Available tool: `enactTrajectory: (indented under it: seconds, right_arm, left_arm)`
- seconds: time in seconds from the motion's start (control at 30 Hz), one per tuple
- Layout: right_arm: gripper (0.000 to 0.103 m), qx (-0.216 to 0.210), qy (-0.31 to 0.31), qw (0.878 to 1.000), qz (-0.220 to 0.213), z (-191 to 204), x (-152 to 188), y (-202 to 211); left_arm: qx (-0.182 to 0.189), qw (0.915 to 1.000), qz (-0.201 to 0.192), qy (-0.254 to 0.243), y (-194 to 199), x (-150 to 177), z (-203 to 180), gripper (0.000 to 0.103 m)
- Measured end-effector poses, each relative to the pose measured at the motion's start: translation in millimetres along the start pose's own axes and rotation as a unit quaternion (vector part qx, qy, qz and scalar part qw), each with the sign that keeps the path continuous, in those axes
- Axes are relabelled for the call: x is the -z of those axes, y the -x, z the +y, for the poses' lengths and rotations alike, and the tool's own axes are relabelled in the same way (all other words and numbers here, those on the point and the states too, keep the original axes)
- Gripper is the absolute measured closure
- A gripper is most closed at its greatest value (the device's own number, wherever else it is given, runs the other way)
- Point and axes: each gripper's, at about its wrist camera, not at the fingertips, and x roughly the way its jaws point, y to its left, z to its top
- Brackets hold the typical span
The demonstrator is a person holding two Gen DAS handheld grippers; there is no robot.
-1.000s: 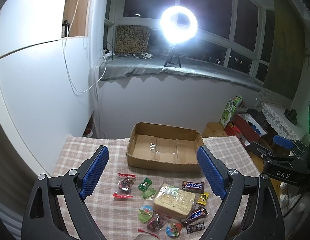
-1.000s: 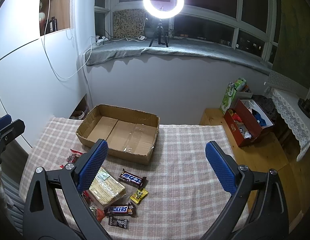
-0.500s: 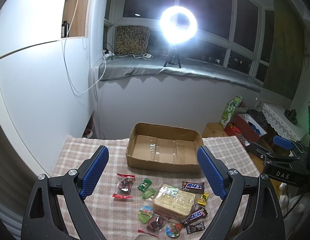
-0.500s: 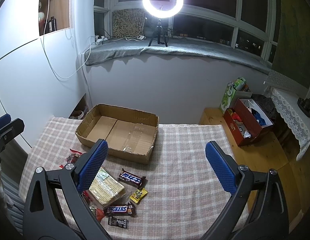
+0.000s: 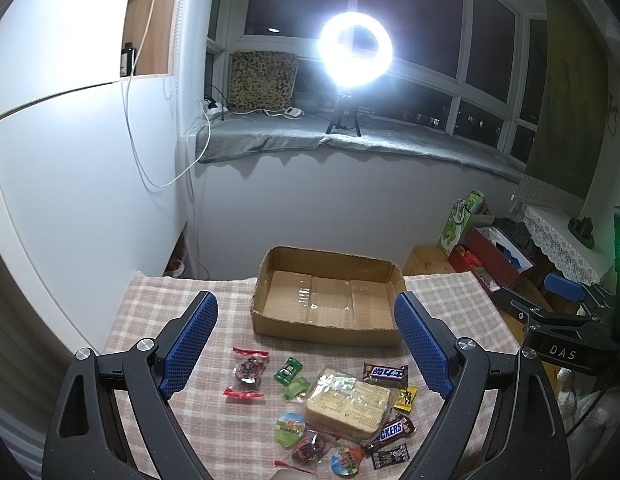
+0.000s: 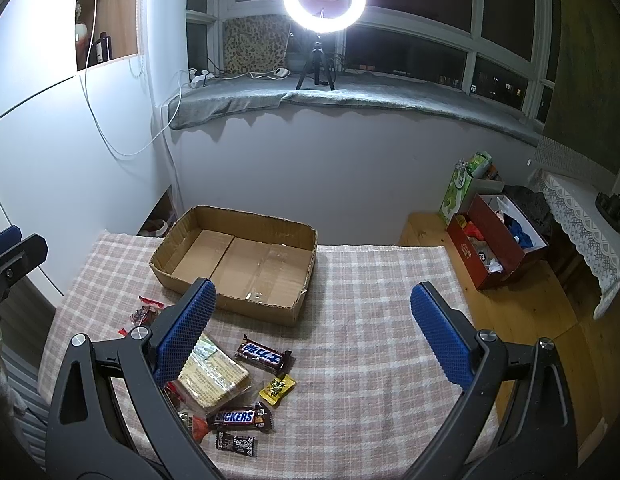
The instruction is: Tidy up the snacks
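Cardboard box (image 5: 328, 300) is seen empty; nothing has shifted, snacks (image 5: 342, 404) lie heaped just before it, both tongs (image 5: 306, 344) (image 6: 312, 332) held wide, nothing sorted.

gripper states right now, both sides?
Left gripper: open, holding nothing, above the snacks.
Right gripper: open, holding nothing, over the checked tablecloth.

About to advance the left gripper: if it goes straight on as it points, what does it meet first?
Probably the cardboard box: it sits centred between the open jaws of the left gripper, nothing held. Depth is unclear.
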Motion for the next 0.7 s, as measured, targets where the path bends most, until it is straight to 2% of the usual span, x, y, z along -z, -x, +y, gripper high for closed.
enactTrajectory:
  seconds: [0.3,0.5,0.6,0.7]
  right_arm:
    - [0.003,-0.002,-0.005,1.000,0.015,-4.3,6.3,-6.5]
    - [0.003,-0.013,-0.016,0.999,0.040,-12.7,10.4,-21.4]
    - [0.003,-0.024,-0.021,0.998,0.053,-19.2,16.4,-27.5]
    - [0.003,-0.038,-0.025,0.997,0.069,-23.7,22.0,-34.4]
  left_arm:
    - [0.003,0.9999,0.011,-0.001,-5.0,-0.6,-2.3,0.012]
    - [0.009,0.9991,0.040,0.014,-17.8,7.9,9.1,0.014]
    - [0.012,0.9977,0.060,0.028,-25.1,15.1,19.3,0.021]
    - [0.014,0.9960,0.077,0.043,-31.4,22.4,28.8,0.023]
